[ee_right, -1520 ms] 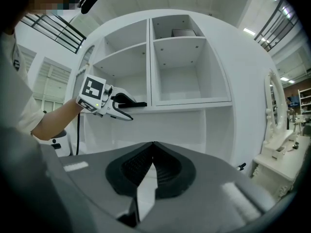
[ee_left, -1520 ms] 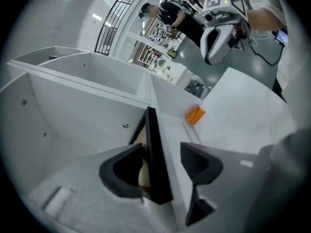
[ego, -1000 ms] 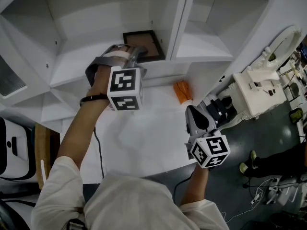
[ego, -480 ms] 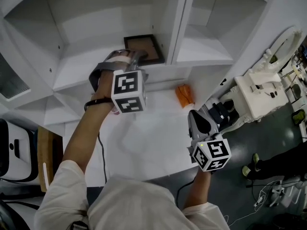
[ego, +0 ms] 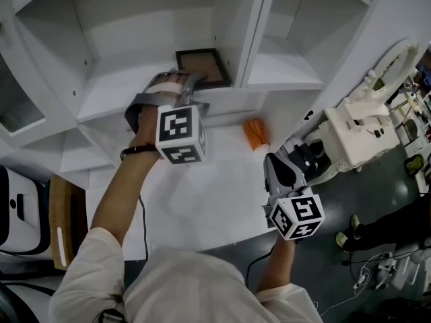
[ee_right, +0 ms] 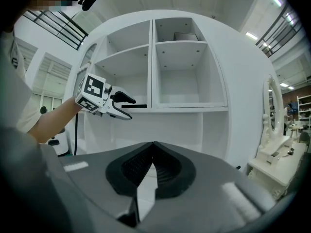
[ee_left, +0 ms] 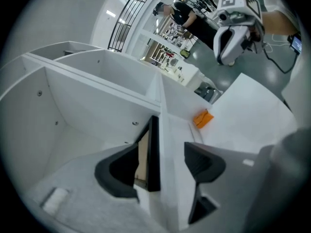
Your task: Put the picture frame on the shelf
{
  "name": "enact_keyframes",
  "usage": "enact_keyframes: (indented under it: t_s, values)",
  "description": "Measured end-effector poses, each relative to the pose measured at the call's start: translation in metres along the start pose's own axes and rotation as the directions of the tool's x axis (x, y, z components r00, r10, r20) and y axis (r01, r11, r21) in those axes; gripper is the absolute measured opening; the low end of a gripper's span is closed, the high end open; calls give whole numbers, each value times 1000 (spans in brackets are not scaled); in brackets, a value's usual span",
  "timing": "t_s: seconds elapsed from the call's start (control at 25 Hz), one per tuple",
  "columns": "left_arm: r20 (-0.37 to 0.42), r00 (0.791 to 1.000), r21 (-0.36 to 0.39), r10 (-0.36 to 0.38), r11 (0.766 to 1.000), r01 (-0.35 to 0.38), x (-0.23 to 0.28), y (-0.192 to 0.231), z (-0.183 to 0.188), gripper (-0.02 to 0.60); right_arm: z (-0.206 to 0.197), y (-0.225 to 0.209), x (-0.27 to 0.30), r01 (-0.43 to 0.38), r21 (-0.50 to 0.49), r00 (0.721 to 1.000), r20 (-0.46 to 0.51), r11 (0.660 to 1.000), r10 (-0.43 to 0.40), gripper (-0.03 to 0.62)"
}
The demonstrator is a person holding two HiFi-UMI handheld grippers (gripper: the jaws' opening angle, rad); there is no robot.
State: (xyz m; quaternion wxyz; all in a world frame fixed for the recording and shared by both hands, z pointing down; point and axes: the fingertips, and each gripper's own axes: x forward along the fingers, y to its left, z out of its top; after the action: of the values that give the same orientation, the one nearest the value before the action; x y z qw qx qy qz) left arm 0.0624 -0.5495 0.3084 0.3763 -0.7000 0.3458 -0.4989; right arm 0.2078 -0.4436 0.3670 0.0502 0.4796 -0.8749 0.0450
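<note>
Head view: picture frame (ego: 201, 68) flat on shelf (ego: 111, 83)

picture frame (ego: 205, 64): flat on shelf (ego: 111, 83) | orange object (ego: 256, 133): on white table (ego: 202, 204) below

My left gripper (ee_left: 160, 165) is opening its jaws, now spread wider than a second ago around the picture frame (ee_left: 153, 152) at the shelf's (ego: 111, 79) right edge.

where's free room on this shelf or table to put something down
Free: the compartment right of the divider; the shelf floor left of the picture frame; the table in front of the orange object. Crowded: at the frame, left tongs opening around it.
</note>
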Motion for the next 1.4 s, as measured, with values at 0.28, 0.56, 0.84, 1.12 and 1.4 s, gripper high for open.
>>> enact_keyframes:
  t_s: [0.28,0.56,0.84,1.12,1.4]
  values:
    - [57,998,-11,12,1000,-11,-39,-11,8,267,5,19,-12,12,-28,1000,4,1000,-12,5]
    - [104,995,-43,3,999,2,-66,-38,0,217,7,43,-21,26,-40,1000,7,999,-26,5]
    - [207,977,-100,-54,992,76,-82,-75,-10,191,8,66,-28,69,-48,997,35,996,-67,5]
    - [241,969,-209,-52,972,104,-100,-98,-29,133,5,91,-34,82,-56,996,24,995,-81,5]
    - [334,942,-435,-12,885,166,-119,-124,-34,22,-2,114,-46,102,-47,995,9,994,-102,5]
